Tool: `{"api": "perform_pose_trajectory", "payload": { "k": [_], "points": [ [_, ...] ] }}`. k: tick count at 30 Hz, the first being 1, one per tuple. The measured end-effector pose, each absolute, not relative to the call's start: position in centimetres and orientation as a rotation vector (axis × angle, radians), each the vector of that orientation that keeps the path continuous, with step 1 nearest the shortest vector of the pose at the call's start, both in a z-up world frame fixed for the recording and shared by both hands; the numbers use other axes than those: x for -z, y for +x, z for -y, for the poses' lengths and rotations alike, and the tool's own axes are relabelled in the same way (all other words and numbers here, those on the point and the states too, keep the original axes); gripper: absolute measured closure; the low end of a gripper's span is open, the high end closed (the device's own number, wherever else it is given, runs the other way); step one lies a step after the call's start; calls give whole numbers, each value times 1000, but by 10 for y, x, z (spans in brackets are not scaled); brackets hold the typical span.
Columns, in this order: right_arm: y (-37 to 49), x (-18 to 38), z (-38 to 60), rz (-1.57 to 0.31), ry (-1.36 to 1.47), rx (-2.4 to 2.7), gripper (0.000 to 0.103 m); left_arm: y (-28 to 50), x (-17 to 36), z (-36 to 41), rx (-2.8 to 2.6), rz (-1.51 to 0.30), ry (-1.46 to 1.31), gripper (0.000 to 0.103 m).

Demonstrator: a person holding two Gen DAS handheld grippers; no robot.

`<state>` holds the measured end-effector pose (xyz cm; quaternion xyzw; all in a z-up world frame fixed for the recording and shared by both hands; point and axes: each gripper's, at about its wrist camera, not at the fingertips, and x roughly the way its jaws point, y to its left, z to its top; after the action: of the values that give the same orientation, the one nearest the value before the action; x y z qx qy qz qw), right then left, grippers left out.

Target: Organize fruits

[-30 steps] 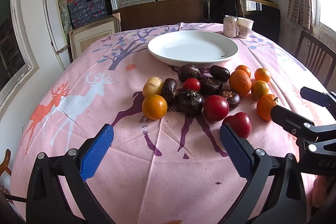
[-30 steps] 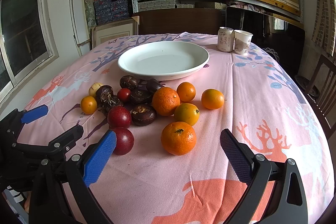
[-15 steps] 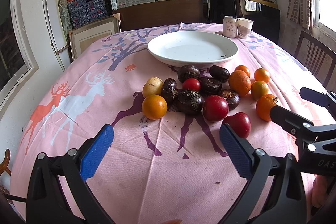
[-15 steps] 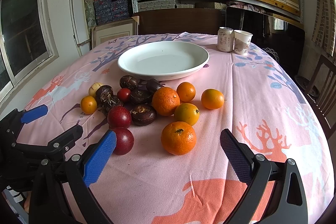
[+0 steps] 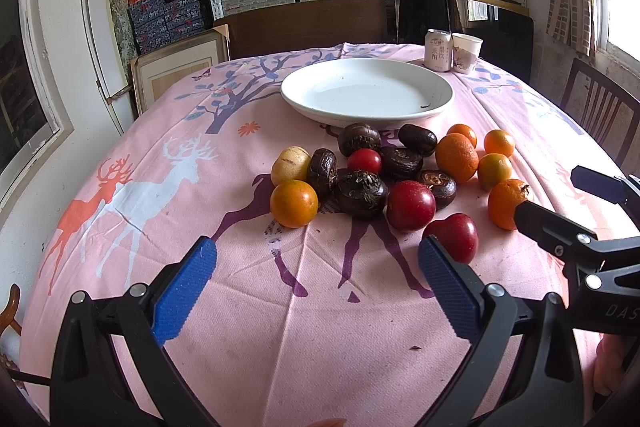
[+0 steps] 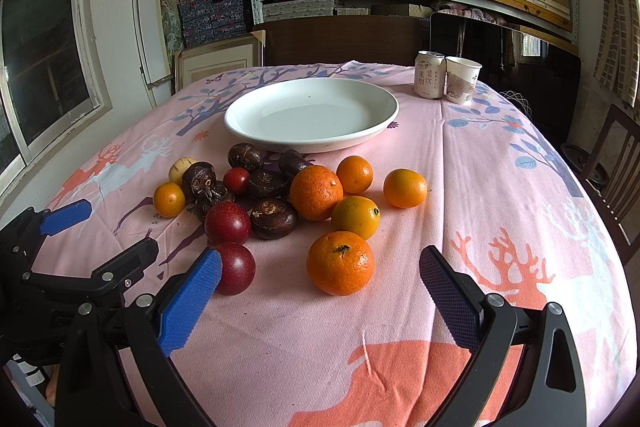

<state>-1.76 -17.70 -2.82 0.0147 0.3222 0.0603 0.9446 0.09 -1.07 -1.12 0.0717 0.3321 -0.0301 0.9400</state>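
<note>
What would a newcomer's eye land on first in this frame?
The fruit pile mid-table: oranges, red plums and dark brown fruits clustered on the pink deer-print cloth. Just behind it sits a big white plate, with nothing on it, and a can and paper cup beyond. Near the camera, the left gripper and right gripper hover open, holding nothing.

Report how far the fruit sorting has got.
Nothing looks done: the white plate holds no fruit. Nothing is in hand; the left claw and right claw are open. All the fruit, including the nearest orange, remains loose on the tablecloth.
</note>
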Motion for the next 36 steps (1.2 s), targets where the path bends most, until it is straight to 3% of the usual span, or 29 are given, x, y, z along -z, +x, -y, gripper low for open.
{"api": "perform_pose_trajectory", "payload": {
  "k": [27, 36],
  "points": [
    [-29, 36, 206, -688, 144, -236, 3, 2, 19, -15, 105, -721, 114, 4],
    [-33, 44, 227, -796, -6, -329, 3, 24, 48, -24, 122, -933, 276, 4]
  ]
}}
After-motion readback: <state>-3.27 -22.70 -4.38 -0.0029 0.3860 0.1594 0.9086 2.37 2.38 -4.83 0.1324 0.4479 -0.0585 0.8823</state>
